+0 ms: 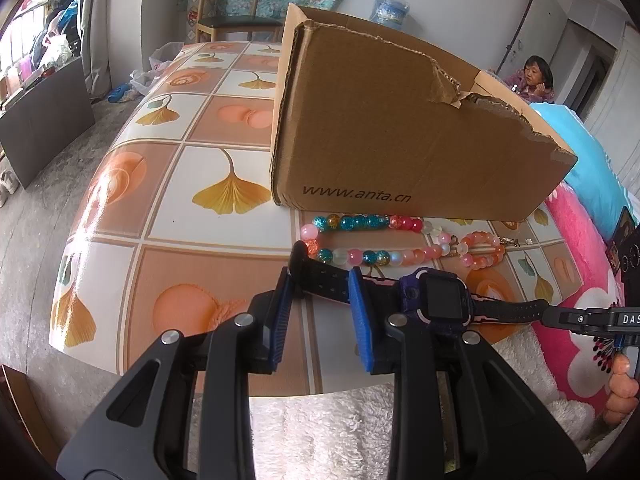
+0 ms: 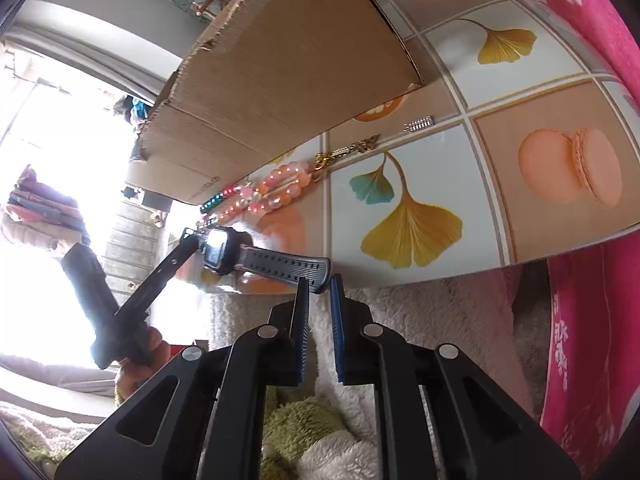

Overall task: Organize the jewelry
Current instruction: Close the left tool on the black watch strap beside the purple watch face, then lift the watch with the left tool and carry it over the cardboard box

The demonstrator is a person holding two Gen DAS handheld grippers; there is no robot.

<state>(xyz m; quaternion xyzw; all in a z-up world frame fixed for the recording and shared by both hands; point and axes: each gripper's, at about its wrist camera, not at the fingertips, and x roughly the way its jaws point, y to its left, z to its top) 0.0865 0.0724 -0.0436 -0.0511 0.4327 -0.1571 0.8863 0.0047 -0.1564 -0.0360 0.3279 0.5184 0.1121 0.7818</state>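
One watch, one bead string, one cardboard box on the tiled table.

My left gripper pinches one black strap of the purple-cased, dark-screened watch at the table's near edge. My right gripper has its pads closed on the other strap's tip. The multicoloured bead string lies against the box's base.

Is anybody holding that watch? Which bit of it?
Yes, both grippers hold the watch. The left gripper grips one strap beside the face, and the right gripper pinches the other strap's tip.
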